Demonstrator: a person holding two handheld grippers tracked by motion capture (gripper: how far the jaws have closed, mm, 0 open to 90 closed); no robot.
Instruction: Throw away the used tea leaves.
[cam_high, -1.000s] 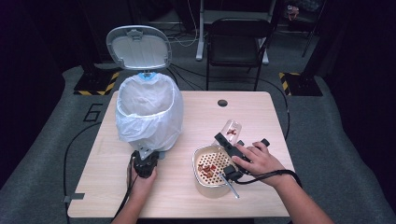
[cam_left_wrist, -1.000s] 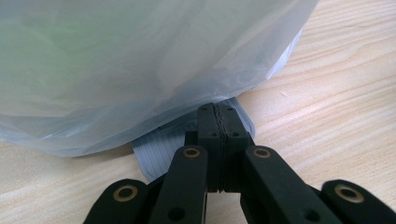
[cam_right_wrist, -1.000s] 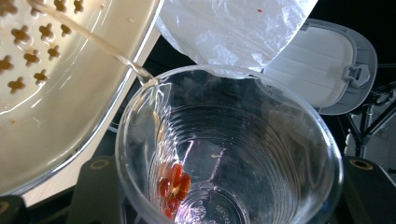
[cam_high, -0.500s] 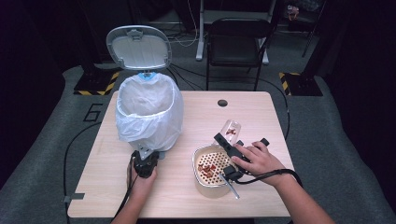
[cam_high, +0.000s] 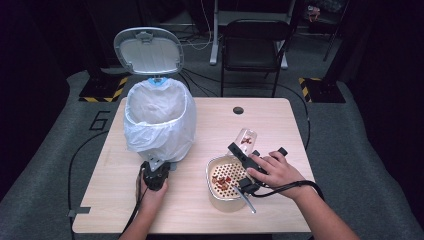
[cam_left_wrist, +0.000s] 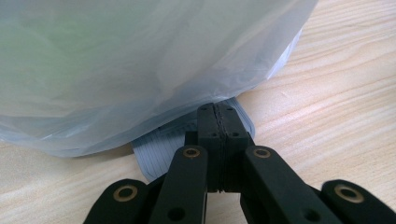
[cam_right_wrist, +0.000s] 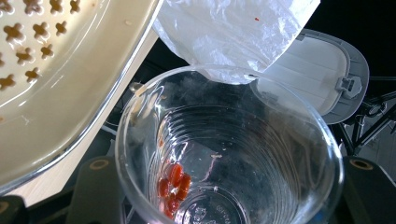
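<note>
The surface (cam_high: 280, 130) is light wood with a fine grain. The bin liner (cam_high: 159, 125) is translucent white, and the bin lid (cam_high: 148, 50) is pale grey. The pedal (cam_left_wrist: 163, 147) is grey with thin ribbed lines. The strainer bowl (cam_high: 226, 181) is cream, with a pattern of small flower-shaped holes. The plastic cup (cam_right_wrist: 229, 149) is clear, and the small pieces (cam_right_wrist: 173, 186) inside it are red-orange. Both claws are black; the left claw (cam_left_wrist: 217, 140) has brass-coloured rivets. The floor mat (cam_high: 65, 130) is grey with a "6" mark.
</note>
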